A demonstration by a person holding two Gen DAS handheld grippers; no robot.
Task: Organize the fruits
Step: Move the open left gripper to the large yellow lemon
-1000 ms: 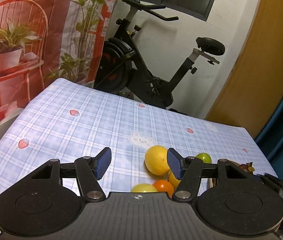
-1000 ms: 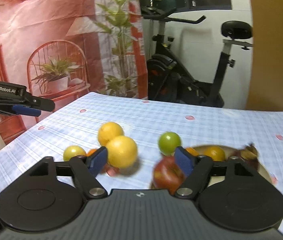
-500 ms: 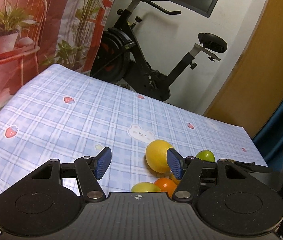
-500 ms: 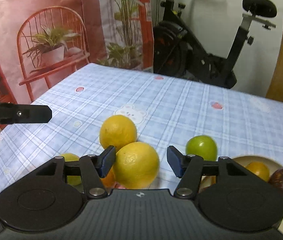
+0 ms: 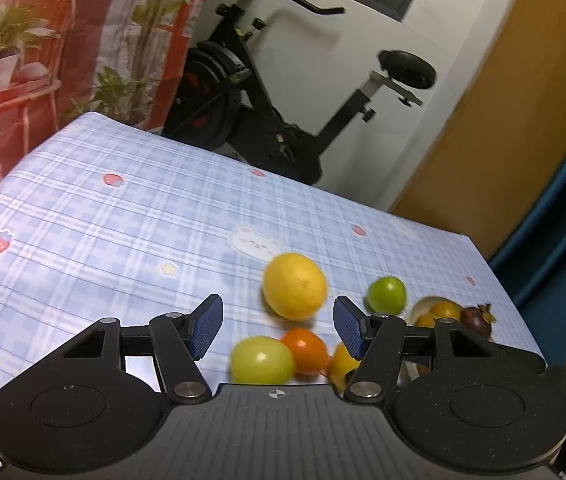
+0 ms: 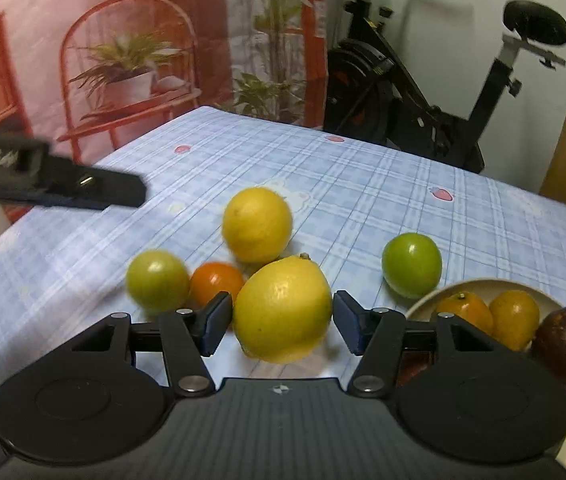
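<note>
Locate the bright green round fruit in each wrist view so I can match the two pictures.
Left wrist: green fruit lies right of centre, just above the left tool's right fingertip, left of the bowl.
Right wrist: green fruit lies right of centre on the cloth, just beyond the bowl rim.
Shared landmark: the exercise bike behind the table.

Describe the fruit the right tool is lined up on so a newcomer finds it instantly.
On the blue plaid tablecloth, left of the cream bowl, lies a fruit cluster. The nearest big yellow lemon, between the right tool fingers, has a stem nub, unlike the rounder yellow fruit behind.
</note>
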